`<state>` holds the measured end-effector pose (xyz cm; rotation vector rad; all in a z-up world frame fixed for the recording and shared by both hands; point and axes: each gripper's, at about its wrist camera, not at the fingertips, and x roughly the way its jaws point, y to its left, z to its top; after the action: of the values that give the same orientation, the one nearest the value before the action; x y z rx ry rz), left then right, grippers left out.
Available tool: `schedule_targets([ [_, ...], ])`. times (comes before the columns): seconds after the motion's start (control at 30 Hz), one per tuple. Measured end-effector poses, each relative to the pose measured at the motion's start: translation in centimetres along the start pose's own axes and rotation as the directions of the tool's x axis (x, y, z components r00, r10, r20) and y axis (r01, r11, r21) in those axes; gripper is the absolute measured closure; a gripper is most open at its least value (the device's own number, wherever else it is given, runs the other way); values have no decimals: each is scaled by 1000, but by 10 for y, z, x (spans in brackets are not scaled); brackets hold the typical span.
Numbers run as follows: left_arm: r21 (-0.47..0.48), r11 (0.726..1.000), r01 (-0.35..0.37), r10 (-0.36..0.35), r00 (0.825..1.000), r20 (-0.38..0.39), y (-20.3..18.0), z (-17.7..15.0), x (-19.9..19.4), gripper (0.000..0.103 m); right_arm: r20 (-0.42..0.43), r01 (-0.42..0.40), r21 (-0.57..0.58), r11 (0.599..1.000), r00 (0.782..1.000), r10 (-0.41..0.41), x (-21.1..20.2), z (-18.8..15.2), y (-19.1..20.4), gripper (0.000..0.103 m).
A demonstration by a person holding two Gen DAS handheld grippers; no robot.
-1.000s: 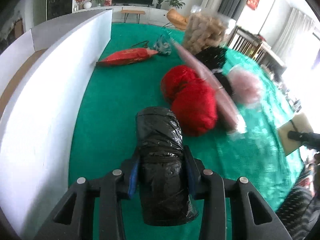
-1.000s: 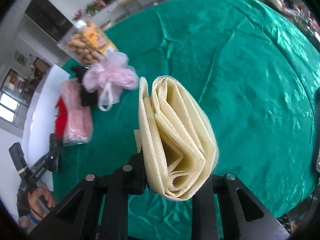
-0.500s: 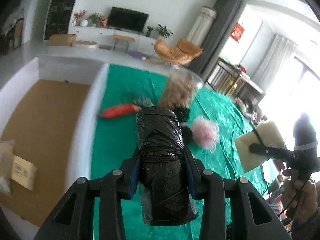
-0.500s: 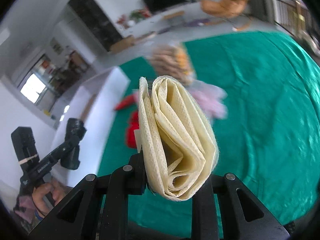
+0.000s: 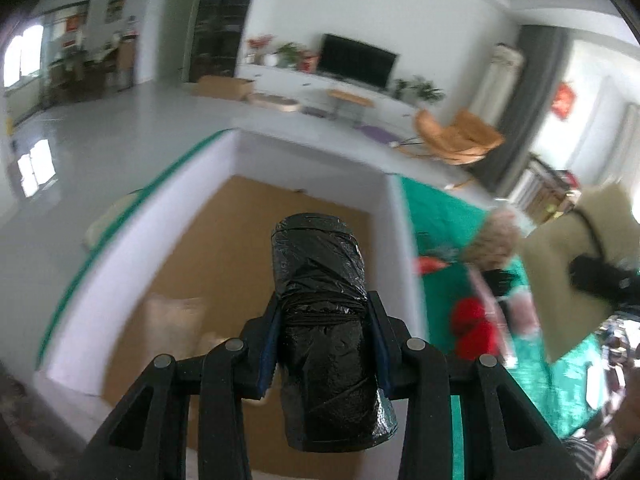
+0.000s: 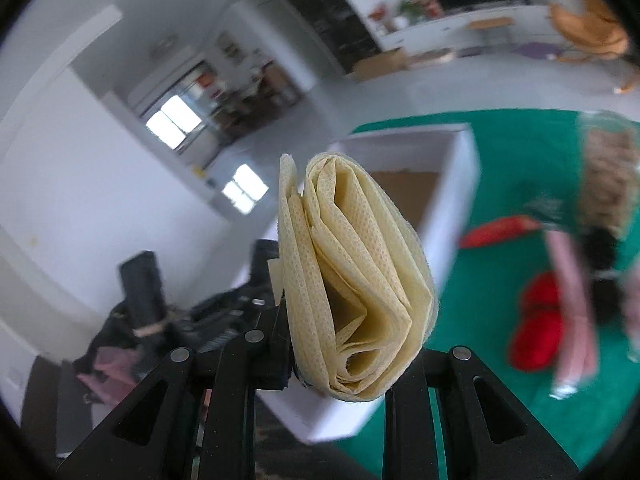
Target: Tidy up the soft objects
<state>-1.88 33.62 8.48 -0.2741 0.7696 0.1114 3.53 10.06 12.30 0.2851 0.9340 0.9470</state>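
A: Left wrist view. Surface and claw?

B: Green-clothed worktop (image 5: 436,208) at right; white-walled box (image 5: 394,216) with a brown floor fills the centre. Left claw (image 5: 324,354) is clamped on a black bag roll (image 5: 324,320), above the box floor. Living room beyond, open floor at upper left.

A: Right wrist view?

B: Right claw (image 6: 352,344), jaws easing apart, pinches a folded cream cloth (image 6: 352,276) at centre. Box corner (image 6: 460,176) behind; red bundle (image 6: 538,324) lies lower right on the cloth.
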Motion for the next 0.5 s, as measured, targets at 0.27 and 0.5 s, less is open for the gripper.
schedule_targets([
  [0.27,1,968,-252,251,966,68,23,-8,6,3,11,100,-66,993,995,-100,30,-8,6,19],
  [0.5,-44,999,-24,28,996,82,-12,-17,5,3,169,450,-18,893,882,-441,-39,-53,-74,19],
])
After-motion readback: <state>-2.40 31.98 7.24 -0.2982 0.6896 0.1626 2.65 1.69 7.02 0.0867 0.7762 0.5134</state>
